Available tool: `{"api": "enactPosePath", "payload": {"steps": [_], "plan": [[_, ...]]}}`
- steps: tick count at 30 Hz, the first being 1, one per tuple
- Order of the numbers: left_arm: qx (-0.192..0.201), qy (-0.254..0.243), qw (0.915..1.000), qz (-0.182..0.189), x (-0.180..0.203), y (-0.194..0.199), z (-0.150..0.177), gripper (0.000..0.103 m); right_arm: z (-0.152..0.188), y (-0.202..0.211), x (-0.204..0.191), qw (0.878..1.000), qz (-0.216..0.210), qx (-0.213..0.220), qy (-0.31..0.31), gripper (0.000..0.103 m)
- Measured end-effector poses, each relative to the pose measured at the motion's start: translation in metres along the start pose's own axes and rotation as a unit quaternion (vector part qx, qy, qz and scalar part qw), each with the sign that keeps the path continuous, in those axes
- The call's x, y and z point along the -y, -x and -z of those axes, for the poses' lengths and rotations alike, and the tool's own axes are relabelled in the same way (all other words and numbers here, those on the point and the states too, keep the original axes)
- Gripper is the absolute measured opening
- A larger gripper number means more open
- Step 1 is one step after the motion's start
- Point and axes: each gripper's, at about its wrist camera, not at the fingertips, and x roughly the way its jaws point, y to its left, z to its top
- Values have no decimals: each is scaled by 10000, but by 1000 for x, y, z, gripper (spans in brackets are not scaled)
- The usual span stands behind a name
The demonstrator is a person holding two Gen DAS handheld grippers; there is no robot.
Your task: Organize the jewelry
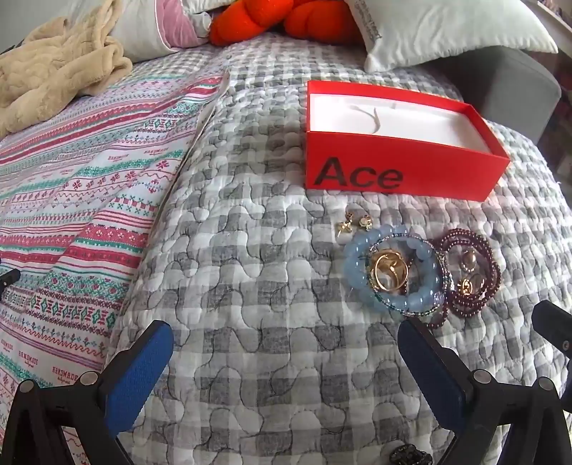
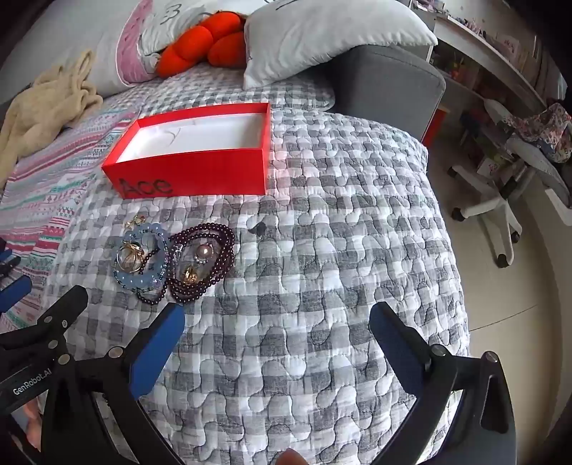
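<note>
1. L gripper (image 1: 286, 343): low over the grey checked quilt (image 1: 250, 286), pointing fwd toward bed head. Jaws spread wide, nothing between the blue pads (image 1: 143, 361). Not touching any jewelry.
2. R gripper (image 2: 279, 329): alongside on the R, same low hover, angled fwd. Jaws spread wide, empty. Its L pad tip sits just short of the bead pile.
3. Jewelry pile, just ahead of both grippers, lying on quilt: light-blue bead bracelet (image 1: 357, 272) w/ gold rings (image 1: 388, 272) inside its loop; a thin beaded bangle overlaps it.
4. Touching its R side: dark-red bead strand (image 1: 489, 264), coiled in several loops, w/ pearl piece (image 1: 469, 258) and small gold piece inside.
5. Gold earrings (image 1: 354, 223): two or three small ones, just beyond blue bracelet, between it and box.
6. Red box (image 1: 393, 161), "Ace" on near wall: lid off, white lining, near the pile but apart. A thin chain-like line shows on the lining; can't tell what.
7. Far: striped patterned blanket (image 1: 71, 214) on L, beige fleece (image 1: 53, 71), orange cushion (image 1: 286, 18), white pillow (image 1: 447, 28).
</note>
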Motion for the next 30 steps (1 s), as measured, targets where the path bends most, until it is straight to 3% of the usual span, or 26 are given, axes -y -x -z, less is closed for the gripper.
{"api": "enactPosePath", "payload": {"steps": [30], "plan": [[31,-17,10000,5,-3,6,-2,103,0,1,0,10000,-11,-14,-13,103]]}}
